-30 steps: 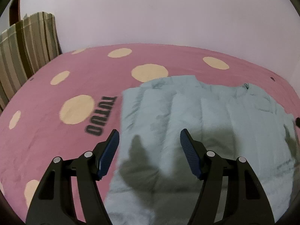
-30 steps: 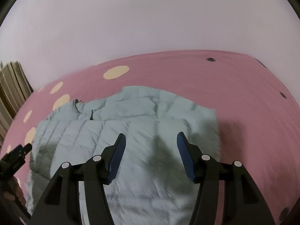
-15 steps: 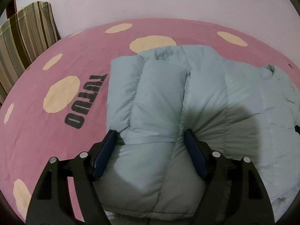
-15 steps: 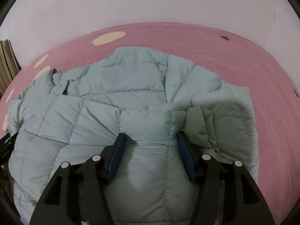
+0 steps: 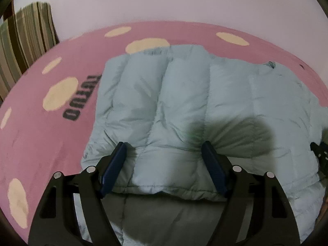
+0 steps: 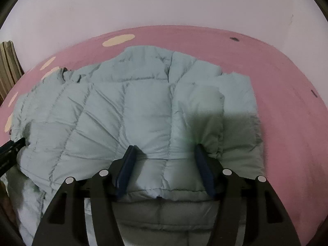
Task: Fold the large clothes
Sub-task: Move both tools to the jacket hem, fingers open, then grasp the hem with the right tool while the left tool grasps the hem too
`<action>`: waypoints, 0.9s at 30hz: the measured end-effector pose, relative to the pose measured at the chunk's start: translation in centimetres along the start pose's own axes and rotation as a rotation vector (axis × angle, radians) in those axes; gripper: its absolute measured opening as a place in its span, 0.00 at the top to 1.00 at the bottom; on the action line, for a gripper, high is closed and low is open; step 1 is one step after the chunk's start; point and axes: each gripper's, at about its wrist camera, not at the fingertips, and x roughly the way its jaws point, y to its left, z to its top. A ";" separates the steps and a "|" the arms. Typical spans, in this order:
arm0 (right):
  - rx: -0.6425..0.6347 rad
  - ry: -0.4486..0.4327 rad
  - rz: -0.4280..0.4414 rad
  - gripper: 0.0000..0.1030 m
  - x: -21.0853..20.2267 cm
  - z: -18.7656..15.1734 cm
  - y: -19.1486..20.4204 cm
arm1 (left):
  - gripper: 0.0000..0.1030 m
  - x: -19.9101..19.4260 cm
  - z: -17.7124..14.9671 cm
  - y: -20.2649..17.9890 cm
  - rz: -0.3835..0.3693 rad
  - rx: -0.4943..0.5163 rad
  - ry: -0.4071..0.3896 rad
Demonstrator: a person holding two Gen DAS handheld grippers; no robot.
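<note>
A pale blue-green quilted puffer jacket (image 5: 184, 92) (image 6: 143, 106) lies spread on a pink bed sheet (image 5: 51, 143). Its near part is a puffy upper layer lying over a darker, shaded layer. My left gripper (image 5: 163, 143) points steeply down, and its blue pads (image 5: 114, 168) straddle the jacket's left part. Padding bulges up between the spread jaws. My right gripper (image 6: 165, 146) straddles the right part the same way. Its jaws are opening a little, and fabric wrinkles fan out from its fingertips (image 6: 199, 153). Neither gripper pinches the cloth.
The sheet (image 6: 287, 123) has cream dots and dark lettering (image 5: 82, 98) left of the jacket. A striped cushion (image 5: 26, 37) (image 6: 8, 61) stands at the far left against a pale wall (image 5: 164, 0). Each gripper's black tip shows at the edge of the other's view.
Both grippers have sunk from above the jacket onto it. A second ago nothing lay between their fingers; now padding fills both gaps. The left jaws stand slightly wider.
</note>
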 end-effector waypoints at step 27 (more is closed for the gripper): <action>0.088 -0.050 0.036 0.34 -12.0 -6.7 -5.3 | 0.19 -10.9 -8.2 8.1 -0.015 -0.066 -0.024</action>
